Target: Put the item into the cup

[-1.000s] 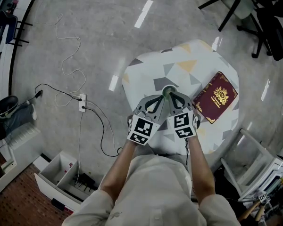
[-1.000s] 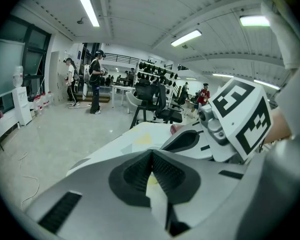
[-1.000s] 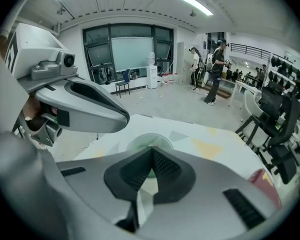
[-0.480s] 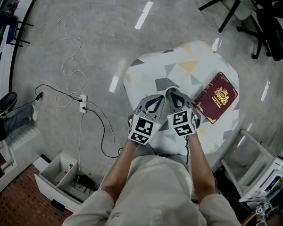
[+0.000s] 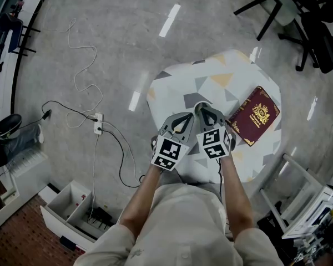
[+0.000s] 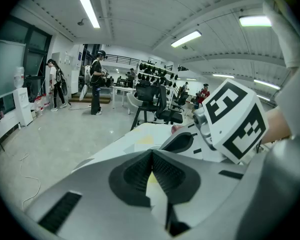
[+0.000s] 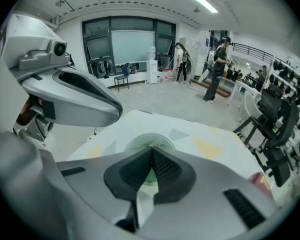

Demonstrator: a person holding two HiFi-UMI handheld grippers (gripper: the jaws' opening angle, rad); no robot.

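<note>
As the left gripper (image 6: 151, 156) and right gripper (image 7: 151, 154) are closed on nothing, insertion into the translucent green cup (image 7: 140, 142) is judged outstanding.

We see a glossy, polished floor (image 5: 116, 32) at upper left, a smooth matt table top (image 5: 177, 87), and a maroon booklet (image 5: 255, 115) stamped in gold. The left gripper (image 5: 185, 116) and right gripper (image 5: 203, 109) are matt grey plastic with ribbed black pads (image 7: 162, 166). The cup (image 7: 139, 143) is translucent green.
</note>
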